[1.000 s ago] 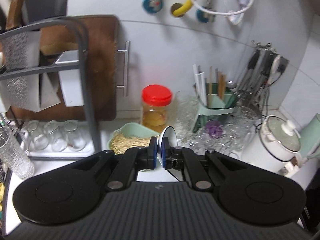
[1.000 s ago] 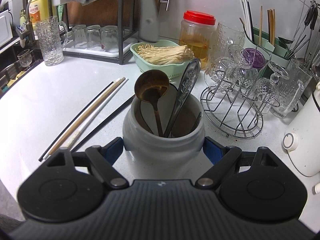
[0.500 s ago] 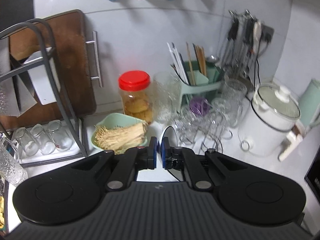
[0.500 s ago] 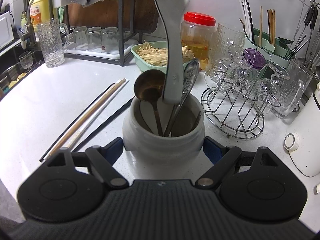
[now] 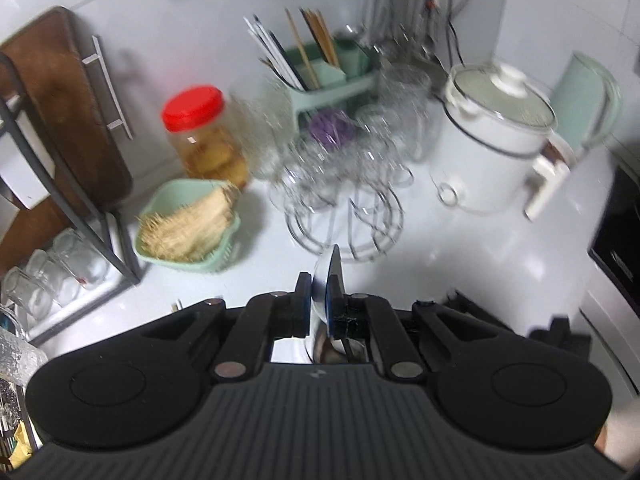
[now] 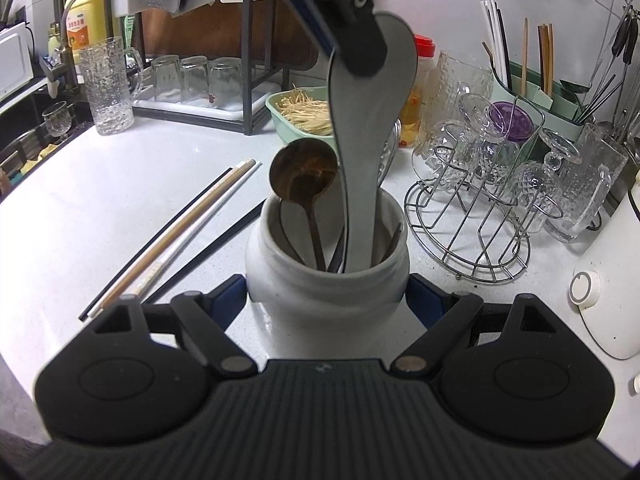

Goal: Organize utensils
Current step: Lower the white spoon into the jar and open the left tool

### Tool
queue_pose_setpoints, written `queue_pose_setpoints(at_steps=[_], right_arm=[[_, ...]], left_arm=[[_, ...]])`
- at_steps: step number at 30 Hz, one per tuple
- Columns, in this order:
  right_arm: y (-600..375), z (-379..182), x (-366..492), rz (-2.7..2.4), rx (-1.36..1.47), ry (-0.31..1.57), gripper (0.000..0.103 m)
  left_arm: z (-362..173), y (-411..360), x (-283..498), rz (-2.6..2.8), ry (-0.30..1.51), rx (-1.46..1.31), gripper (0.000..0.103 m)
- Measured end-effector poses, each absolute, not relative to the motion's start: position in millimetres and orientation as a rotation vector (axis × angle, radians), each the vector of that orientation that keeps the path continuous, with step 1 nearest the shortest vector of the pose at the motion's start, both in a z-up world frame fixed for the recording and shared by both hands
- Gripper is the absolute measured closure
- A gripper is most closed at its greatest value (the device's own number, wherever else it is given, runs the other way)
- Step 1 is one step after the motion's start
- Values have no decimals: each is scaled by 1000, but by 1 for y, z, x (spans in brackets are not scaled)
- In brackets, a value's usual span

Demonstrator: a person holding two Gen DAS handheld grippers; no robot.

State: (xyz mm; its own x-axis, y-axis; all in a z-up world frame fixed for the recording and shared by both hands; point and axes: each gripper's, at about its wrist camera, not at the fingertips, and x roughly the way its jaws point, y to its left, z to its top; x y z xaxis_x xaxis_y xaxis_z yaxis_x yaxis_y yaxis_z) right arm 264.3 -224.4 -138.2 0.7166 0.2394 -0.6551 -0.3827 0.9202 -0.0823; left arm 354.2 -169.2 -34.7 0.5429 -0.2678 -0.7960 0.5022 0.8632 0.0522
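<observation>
Nearest in the right wrist view: the right gripper (image 6: 326, 300) sits wide around 1 white ceramic jar (image 6: 327, 280), a blue pad at each side wall of it, jar standing on the white counter (image 6: 100, 208) near its front edge. Pads look pressed to the jar walls, so it's holding the jar. Inside the jar: 1 brown wooden spoon (image 6: 304, 178), bowl up and leaning left, 1 patterned metal spoon (image 6: 390, 148) mostly hidden behind, plus a few dark handles, count unclear. Coming down from above, the left gripper (image 6: 320, 4) pinches the bowl end of 1 white ceramic spoon (image 6: 368, 152), handle already down inside the jar mouth, w/ the spoon near upright. In the left wrist view its jaws are narrow, a small gap w/ the spoon edge in it; they've just been easing apart a touch, spoon still between them. Left of the jar on the counter: about 4 chopsticks (image 6: 180, 240) lying loose, slanted toward the back; exact count hard to call. Farther back, 1 green basket (image 6: 298, 110) of pale sticks, 1 red-lidded jar (image 6: 416, 92), 1 wire glass rack (image 6: 468, 216) at right w/ several glasses. Back left under the black shelf, 3 tumblers (image 6: 196, 78) upside down, 1 tall mug (image 6: 108, 84) beside them. Back right corner: 1 green utensil caddy (image 6: 560, 108) w/ more chopsticks.
</observation>
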Motion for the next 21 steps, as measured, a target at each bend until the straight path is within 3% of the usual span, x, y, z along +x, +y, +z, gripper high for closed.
queue_pose_setpoints(at_steps=[21], right_arm=[[-226,-139,261,359,-227,672,14]], left_arm=[[-75,-179,362,-544,1084,266,89]])
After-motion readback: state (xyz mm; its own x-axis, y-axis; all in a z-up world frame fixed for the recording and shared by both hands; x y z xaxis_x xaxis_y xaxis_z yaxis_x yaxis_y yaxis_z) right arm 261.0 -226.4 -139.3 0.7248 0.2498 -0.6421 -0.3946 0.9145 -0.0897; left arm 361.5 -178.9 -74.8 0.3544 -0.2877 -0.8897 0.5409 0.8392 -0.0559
